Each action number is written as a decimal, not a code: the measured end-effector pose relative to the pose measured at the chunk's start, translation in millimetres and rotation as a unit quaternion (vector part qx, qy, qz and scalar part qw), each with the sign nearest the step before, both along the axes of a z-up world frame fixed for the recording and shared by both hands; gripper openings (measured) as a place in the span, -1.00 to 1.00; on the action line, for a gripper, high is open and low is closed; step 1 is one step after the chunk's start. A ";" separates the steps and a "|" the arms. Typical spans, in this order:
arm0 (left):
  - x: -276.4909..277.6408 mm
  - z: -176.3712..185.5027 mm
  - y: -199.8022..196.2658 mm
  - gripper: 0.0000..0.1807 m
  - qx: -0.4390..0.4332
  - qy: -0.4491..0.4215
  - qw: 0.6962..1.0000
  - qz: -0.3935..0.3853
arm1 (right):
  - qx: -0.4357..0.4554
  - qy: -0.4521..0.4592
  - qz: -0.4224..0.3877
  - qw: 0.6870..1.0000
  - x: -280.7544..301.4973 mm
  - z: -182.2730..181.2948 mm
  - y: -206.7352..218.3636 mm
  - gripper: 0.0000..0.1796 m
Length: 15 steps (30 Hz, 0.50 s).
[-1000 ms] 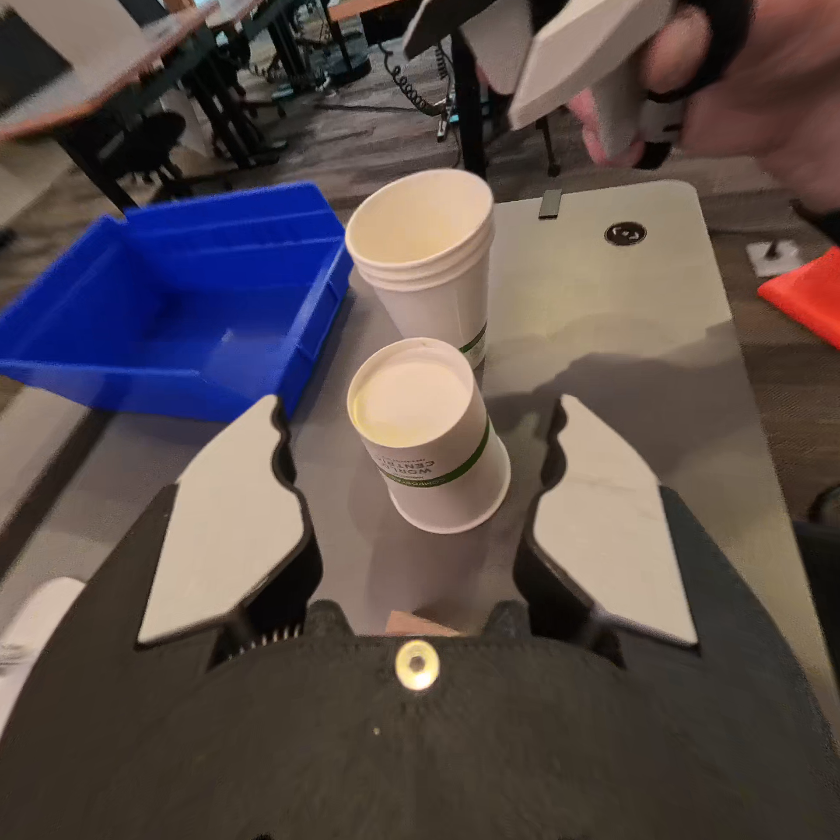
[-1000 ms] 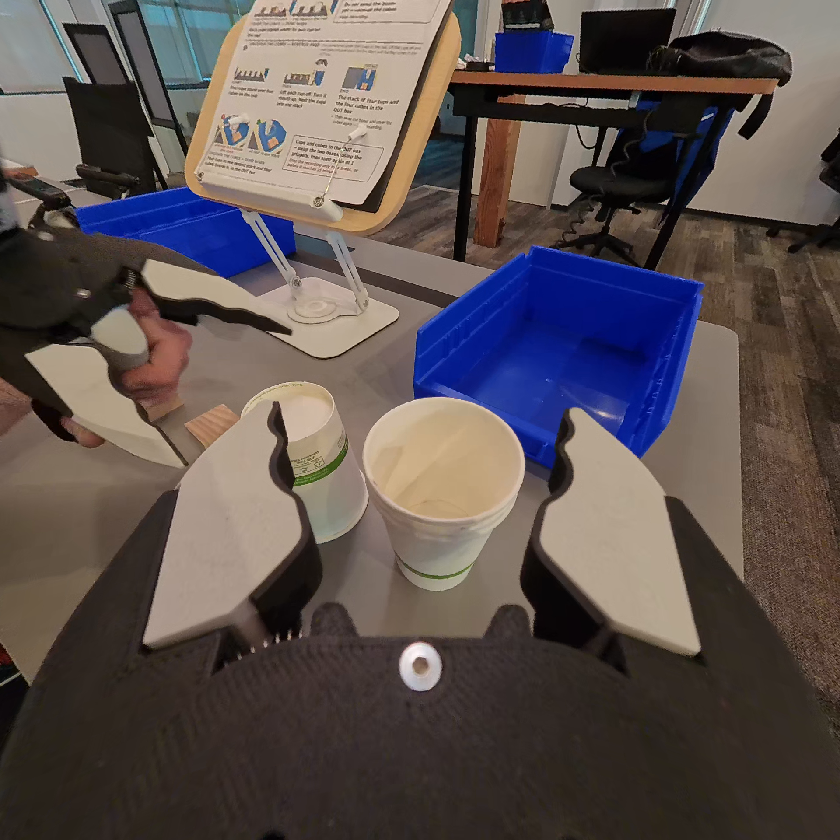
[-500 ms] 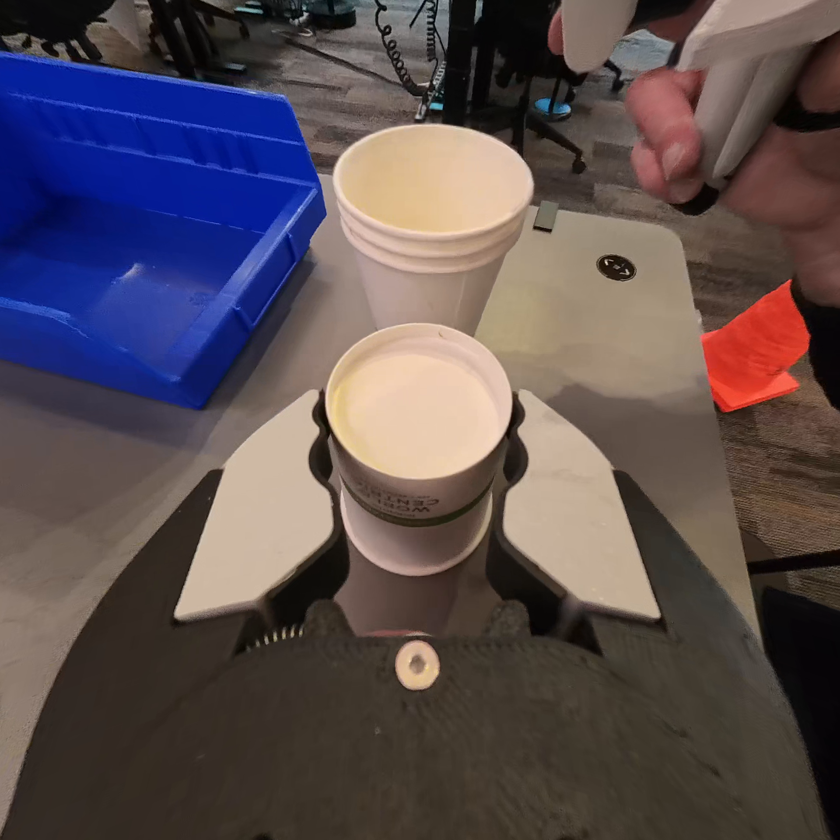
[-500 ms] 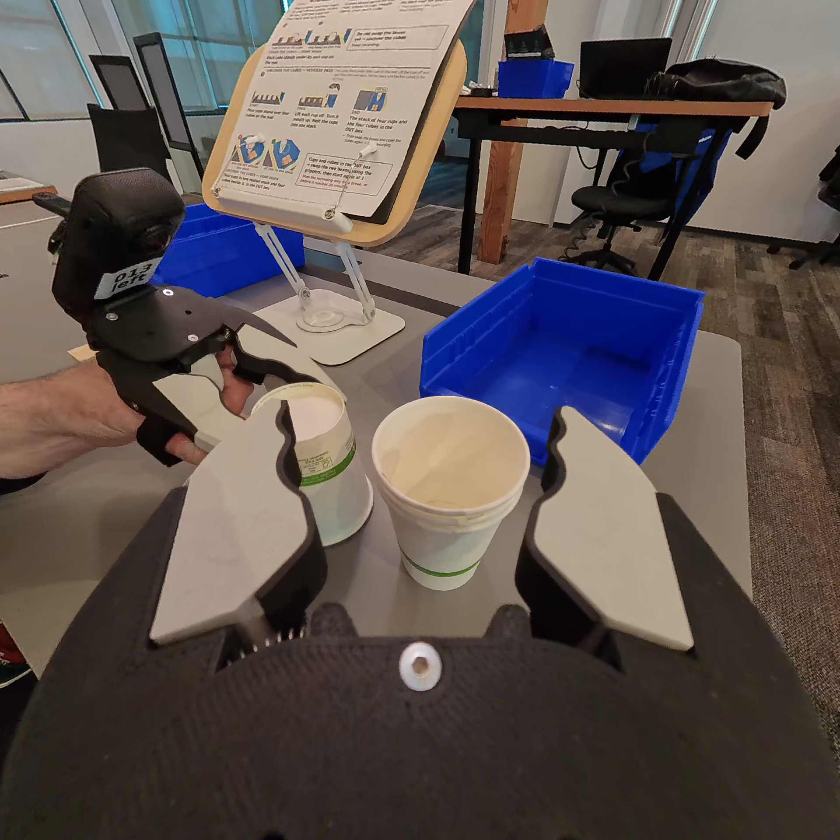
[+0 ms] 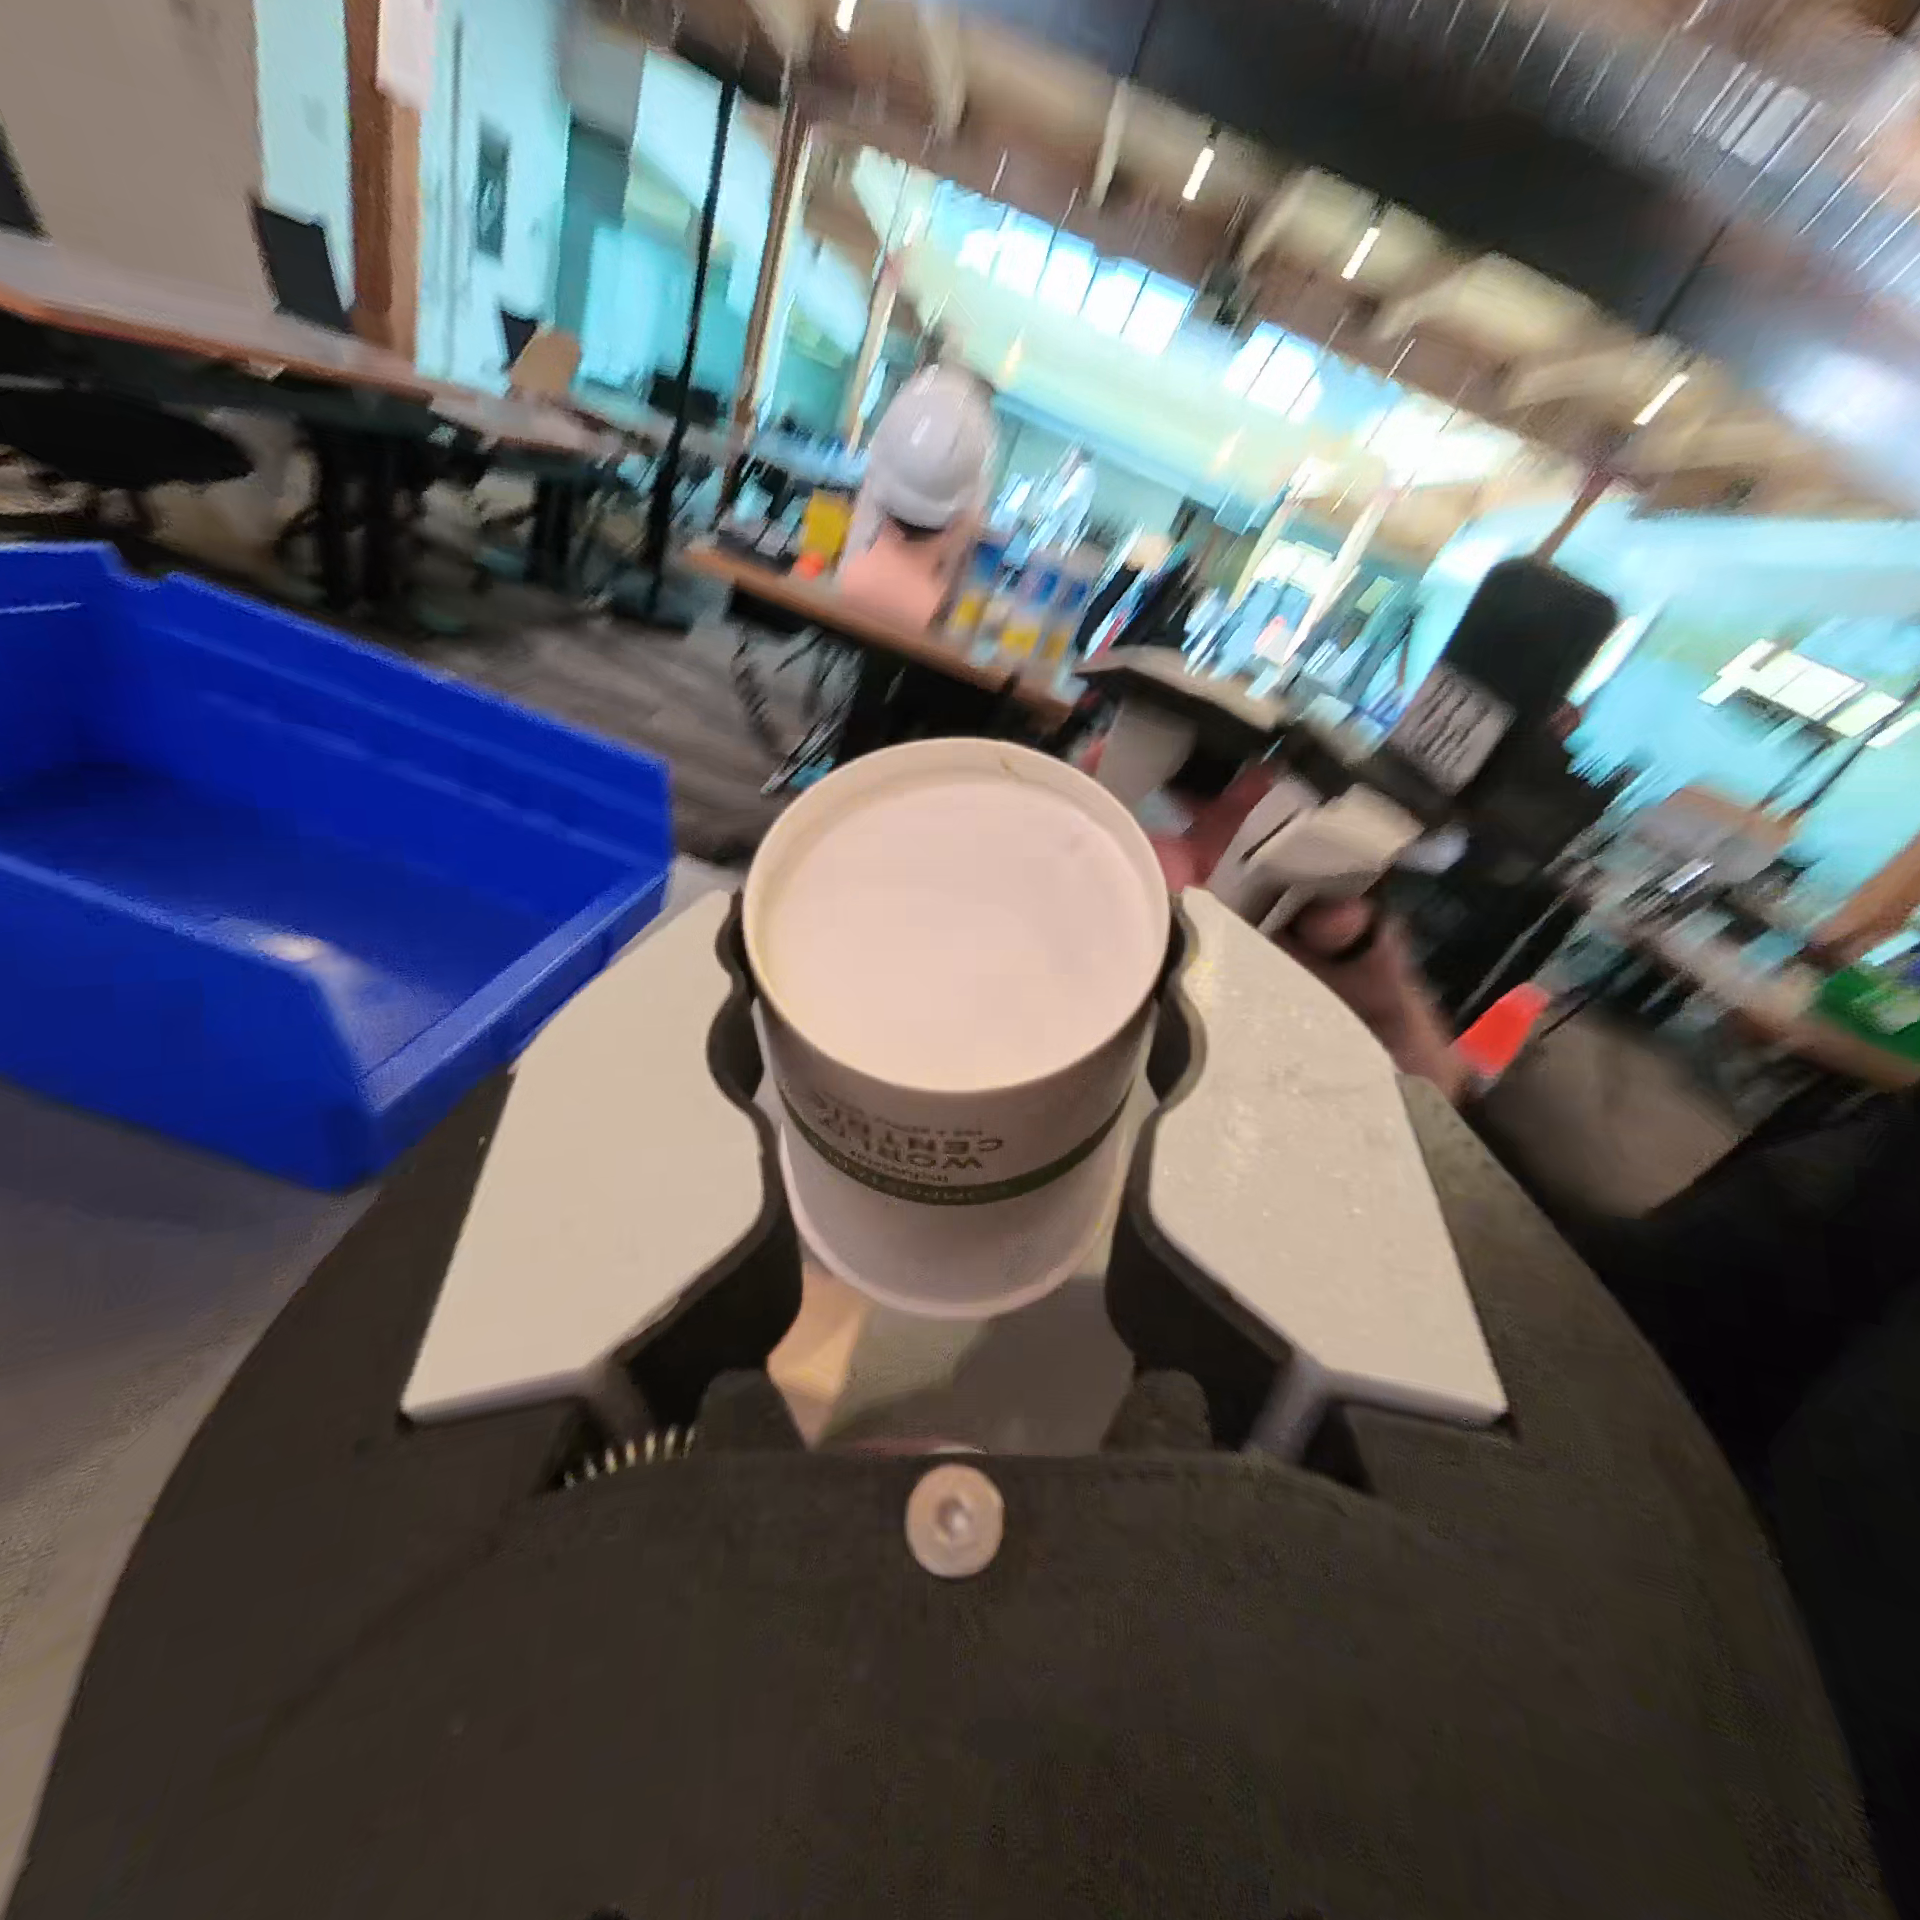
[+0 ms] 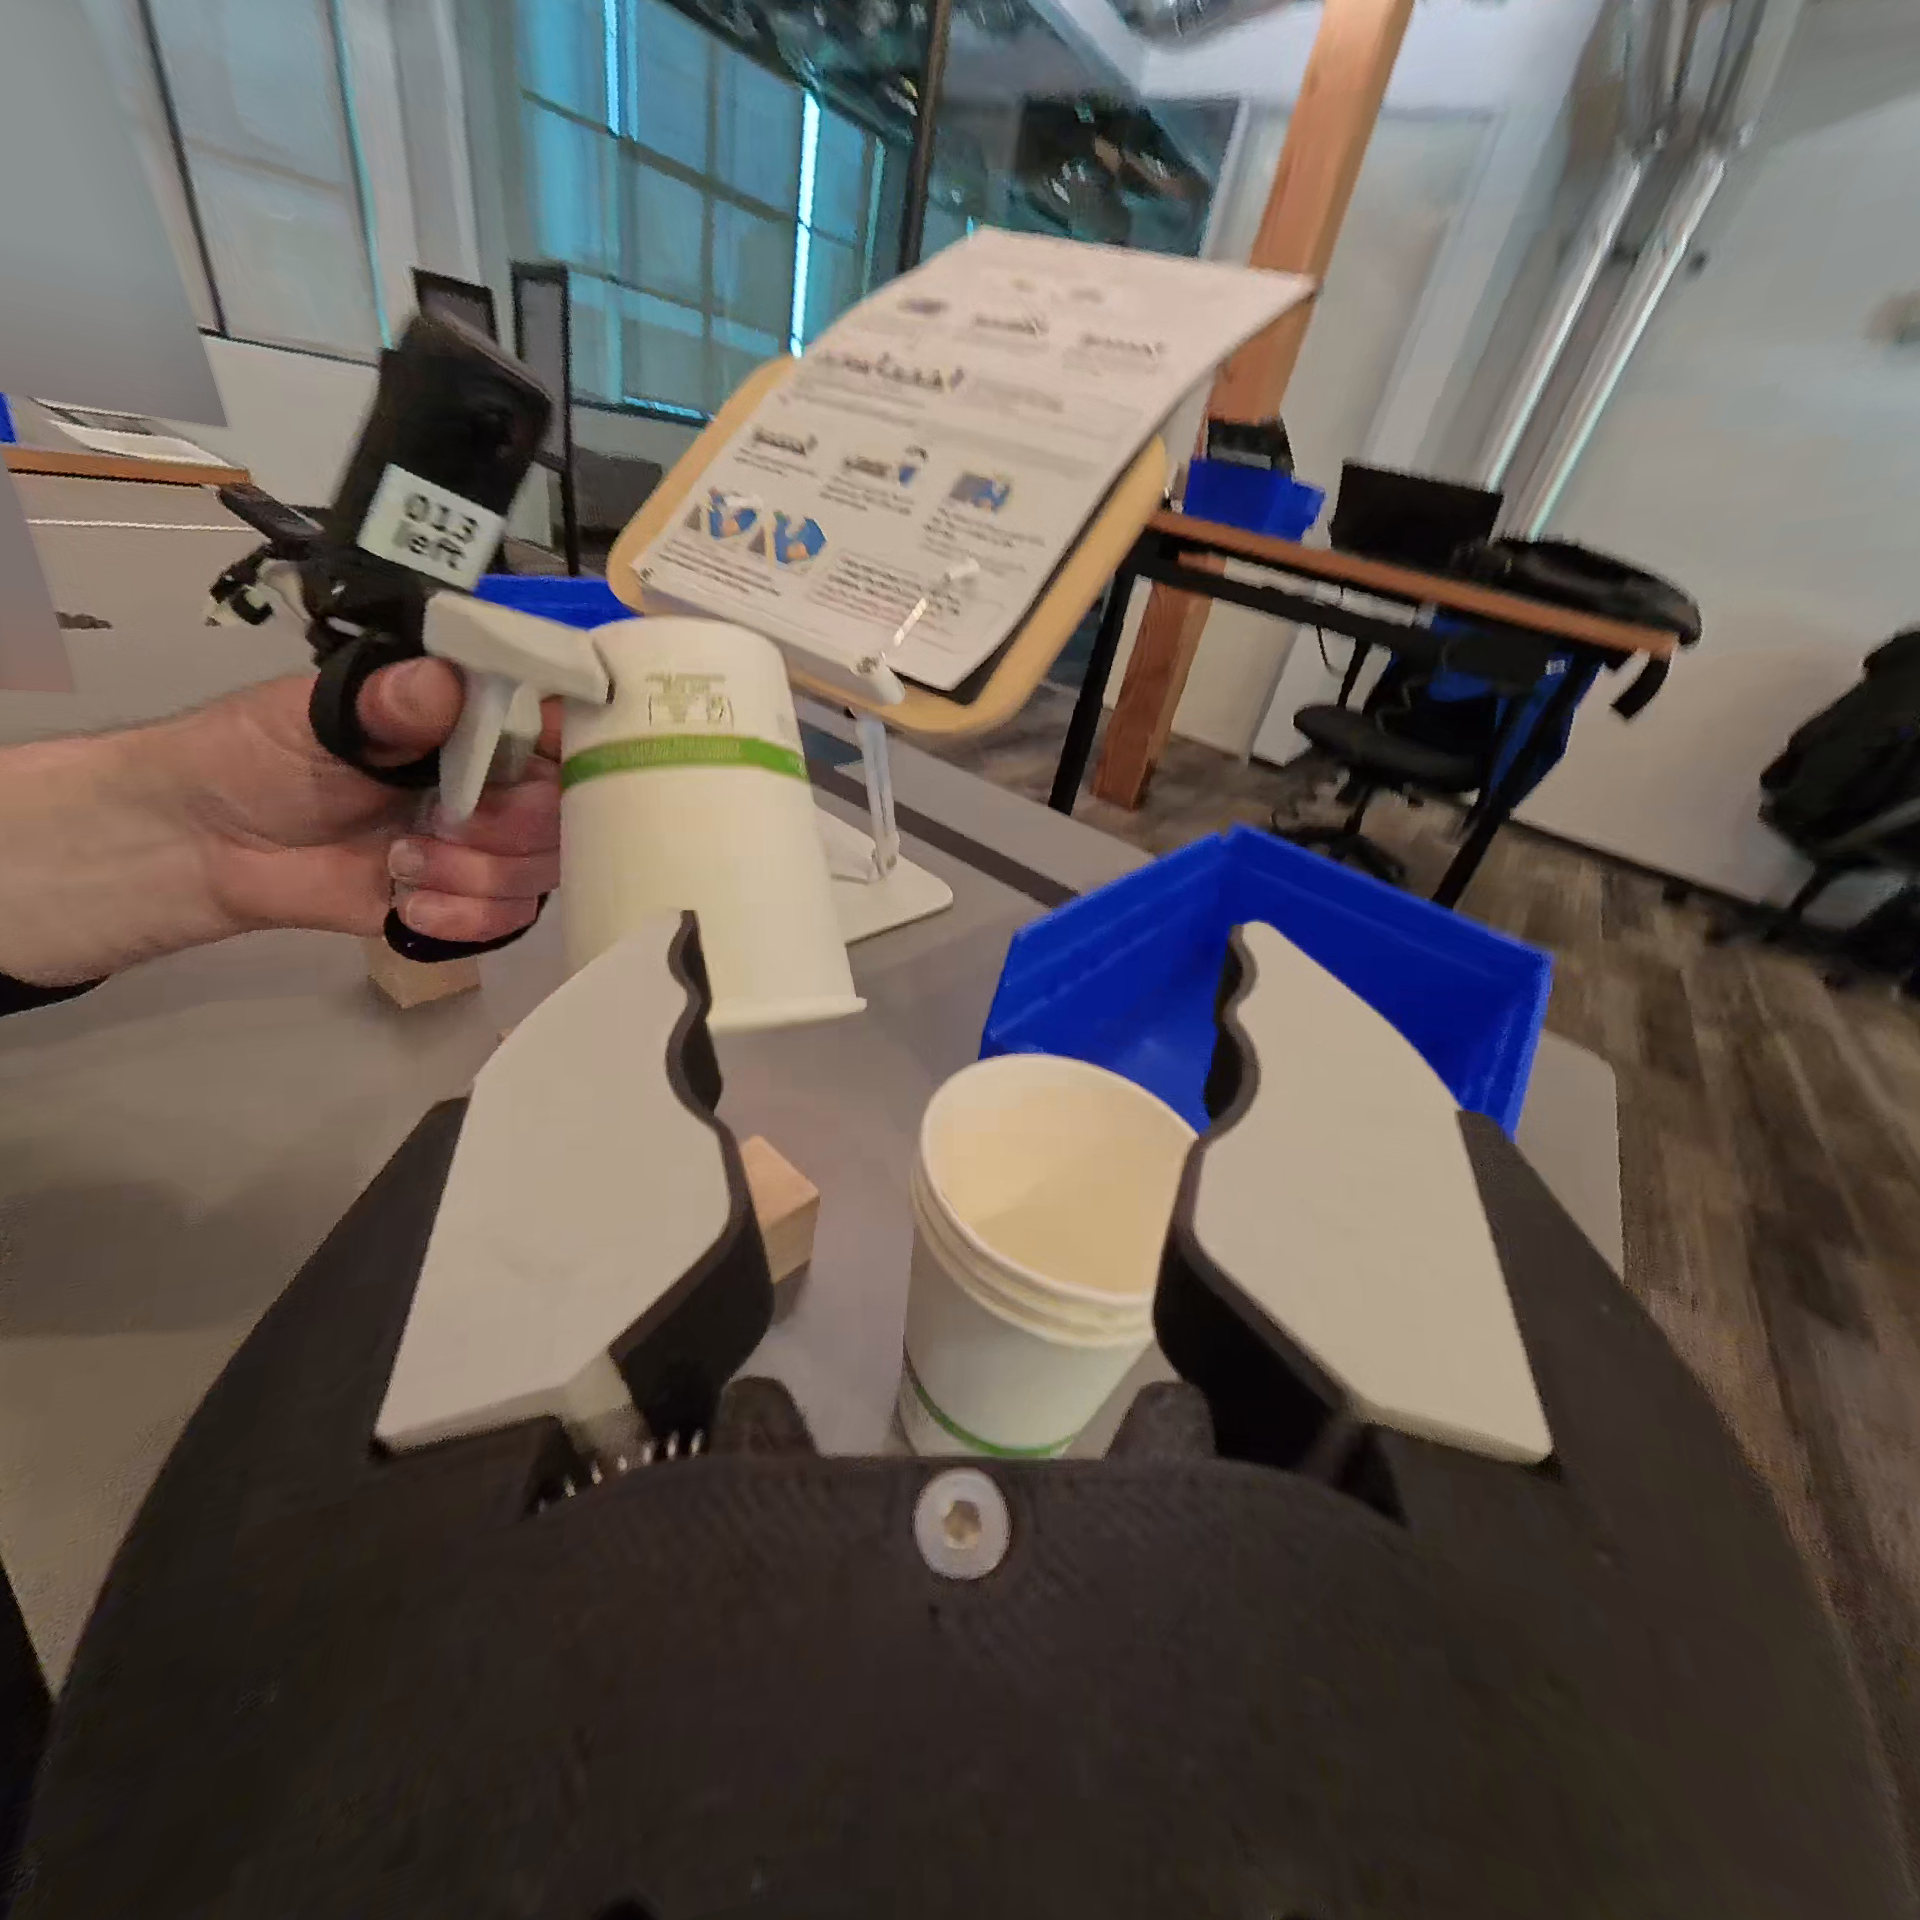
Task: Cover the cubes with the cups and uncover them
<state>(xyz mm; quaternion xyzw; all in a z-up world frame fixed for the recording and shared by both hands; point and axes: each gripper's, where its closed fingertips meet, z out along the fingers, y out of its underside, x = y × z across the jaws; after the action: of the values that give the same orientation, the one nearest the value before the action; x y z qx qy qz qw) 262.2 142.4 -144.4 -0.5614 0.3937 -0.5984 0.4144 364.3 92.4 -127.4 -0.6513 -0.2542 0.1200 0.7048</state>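
My left gripper [image 5: 956, 914] is shut on an upside-down white paper cup [image 5: 951, 997] with a green band and holds it in the air. In the right wrist view this cup [image 6: 696, 810] hangs above the grey table [image 6: 208, 1091], held by the left gripper [image 6: 613, 675]. A bare wooden cube [image 6: 779, 1216] stands on the table below it, partly hidden by my right finger. A second cube [image 6: 421, 977] sits behind the hand. My right gripper [image 6: 964, 930] is open, its fingers on either side of an upright stack of white cups [image 6: 1039, 1247], not touching it.
A blue bin [image 6: 1351, 997] stands just behind the cup stack; it also shows at the left of the left wrist view [image 5: 260, 935]. A tilted document stand [image 6: 914, 540] with a printed sheet is at the back of the table. Desks and chairs stand beyond.
My left gripper closed on the upside-down cup and lifted it off the table, which uncovered a wooden cube. My right gripper stayed open and moved closer around the cup stack.
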 end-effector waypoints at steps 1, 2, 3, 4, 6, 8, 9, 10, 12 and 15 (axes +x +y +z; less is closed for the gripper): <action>-5.9 10.1 -1.3 -0.19 -0.035 -0.040 0.999 -0.013 | 0.015 -0.004 0.008 1.000 -4.9 3.8 -2.7 0.00; -11.6 18.0 -1.8 -0.19 -0.066 -0.074 0.995 -0.025 | 0.023 -0.008 0.016 1.000 -10.3 5.4 -4.4 -0.02; -17.4 25.4 -2.8 -0.19 -0.093 -0.109 0.989 -0.040 | 0.030 -0.011 0.027 0.999 -16.4 6.5 -5.8 -0.06; -22.8 31.8 -3.6 -0.19 -0.120 -0.141 0.981 -0.055 | 0.038 -0.016 0.035 0.999 -22.9 6.8 -6.4 -0.10; -27.8 36.3 -6.2 -0.19 -0.159 -0.177 0.968 -0.077 | 0.047 -0.031 0.044 0.997 -35.3 5.0 -5.5 -0.16; -27.7 37.2 -12.7 -0.19 -0.179 -0.198 0.959 -0.094 | 0.059 -0.042 0.053 0.996 -47.9 4.2 -4.2 -0.22; -27.0 37.3 -15.5 -0.19 -0.189 -0.206 0.955 -0.100 | 0.060 -0.046 0.055 0.996 -53.2 3.3 -2.5 -0.26; -26.5 37.8 -18.8 -0.19 -0.196 -0.214 0.951 -0.108 | 0.062 -0.051 0.061 0.995 -59.0 2.3 -1.8 -0.28; -25.9 40.0 -24.0 -0.19 -0.204 -0.230 0.944 -0.118 | 0.067 -0.052 0.072 0.994 -69.3 1.2 -0.3 -0.34; -24.0 42.0 -31.2 -0.19 -0.215 -0.246 0.936 -0.133 | 0.079 -0.042 0.085 0.992 -81.3 2.2 0.7 -0.46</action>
<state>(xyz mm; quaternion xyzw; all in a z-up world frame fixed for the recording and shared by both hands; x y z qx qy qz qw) 238.2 111.2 -102.5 -0.4148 0.2130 -0.8377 0.2844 283.0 93.1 -125.3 -0.5745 -0.3468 0.1311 0.7297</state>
